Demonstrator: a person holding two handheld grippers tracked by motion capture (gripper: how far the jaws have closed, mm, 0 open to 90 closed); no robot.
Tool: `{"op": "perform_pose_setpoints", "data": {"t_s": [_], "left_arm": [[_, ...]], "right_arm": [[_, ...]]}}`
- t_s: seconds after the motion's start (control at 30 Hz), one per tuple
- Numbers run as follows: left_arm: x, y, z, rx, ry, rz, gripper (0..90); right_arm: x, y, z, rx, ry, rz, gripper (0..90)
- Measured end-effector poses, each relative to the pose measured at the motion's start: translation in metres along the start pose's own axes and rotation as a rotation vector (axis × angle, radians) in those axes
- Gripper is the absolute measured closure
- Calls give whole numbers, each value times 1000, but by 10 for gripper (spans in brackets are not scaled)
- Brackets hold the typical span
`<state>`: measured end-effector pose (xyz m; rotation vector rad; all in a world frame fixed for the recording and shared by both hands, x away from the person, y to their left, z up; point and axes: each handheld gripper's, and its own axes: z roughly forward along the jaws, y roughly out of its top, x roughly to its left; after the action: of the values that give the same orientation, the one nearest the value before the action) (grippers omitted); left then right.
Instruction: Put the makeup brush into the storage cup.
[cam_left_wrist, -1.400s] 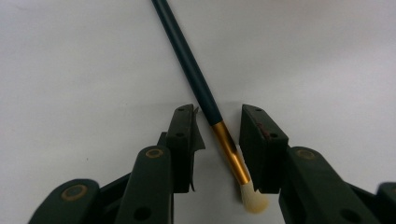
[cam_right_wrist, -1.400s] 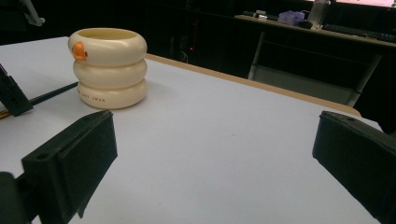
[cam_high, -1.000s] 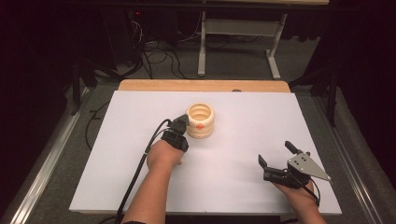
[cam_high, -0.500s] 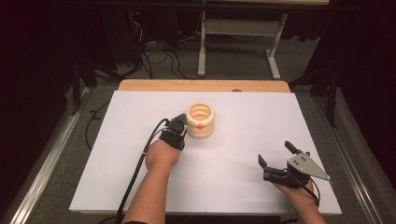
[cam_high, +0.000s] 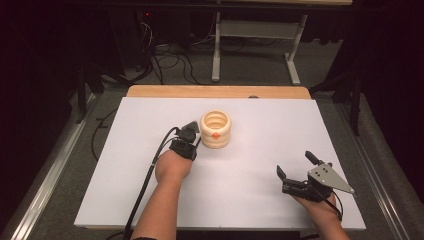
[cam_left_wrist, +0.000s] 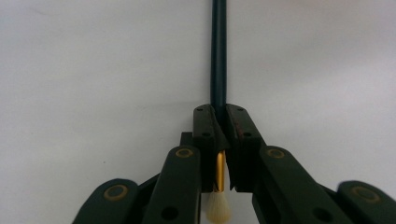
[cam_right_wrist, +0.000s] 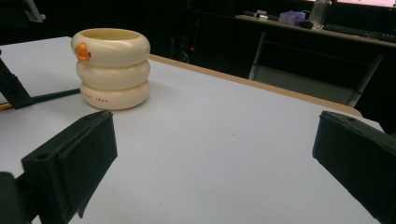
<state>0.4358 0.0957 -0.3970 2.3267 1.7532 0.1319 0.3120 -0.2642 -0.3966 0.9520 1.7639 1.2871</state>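
Left gripper (cam_left_wrist: 219, 140) is clamped on a paintbrush (cam_left_wrist: 218, 56): jaws pinched tight round the dark handle just past the gold ferrule, pale bristle tuft poking out at the near end betw. the jaw arms. Handle runs straight on away from the jaws and is cut off at the top edge of the left gripper view, so its tip can't be seen. In the high view the left gripper (cam_high: 190, 131) sits mid-table, just left of a cream ringed cup (cam_high: 215, 129) w/ an orange mark on its side; brush itself too small to make out there. Whether gripper touches the cup: can't tell. Left forearm comes in from the near edge, angled up and slightly right, hand wrapped on the gripper body, cable trailing back to the near-left.

Right gripper (cam_high: 295, 167) rests near the near-right corner of the white table (cam_high: 260, 115), jaws spread wide w/ nothing betw. them, grey plate on top, wrist partly cut off at the bottom edge. Its own view looks across at the cup (cam_right_wrist: 112, 70), well apart.
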Motion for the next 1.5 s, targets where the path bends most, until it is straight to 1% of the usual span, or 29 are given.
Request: {"op": "perform_pose_setpoints", "data": {"t_s": [0.1, 0.37, 0.47, 0.67, 0.77, 1.1, 1.13, 1.27, 1.37, 1.5], "left_arm": [[1, 0, -1, -5, 3, 1, 835], [5, -2, -6, -4, -1, 5, 835], [8, -3, -9, -10, 7, 9, 835], [15, -6, -14, -13, 8, 23, 835], [19, -8, -16, -13, 9, 38, 835], [33, -18, -23, -18, -21, 69, 835], [35, -20, -24, -20, -24, 73, 835], [42, -27, -29, -28, -27, 106, 835], [48, -33, -33, -32, -8, 132, 835], [57, -42, -38, -40, -17, 167, 835]], "right_arm": [[0, 0, 0, 6, -4, 0, 12], [0, 0, 0, -1, -2, -2, 12], [0, 0, 0, 0, -1, -1, 13], [0, 0, 0, 3, -8, -6, 13], [1, 0, 0, 4, -9, -1, 12], [1, 0, 0, 3, -4, -7, 12], [1, 0, 1, 2, -3, -16, 12], [1, -1, 1, 3, -5, -23, 12], [1, -1, 1, 5, -6, -26, 12], [2, -2, 2, 12, -6, -34, 13]]}}
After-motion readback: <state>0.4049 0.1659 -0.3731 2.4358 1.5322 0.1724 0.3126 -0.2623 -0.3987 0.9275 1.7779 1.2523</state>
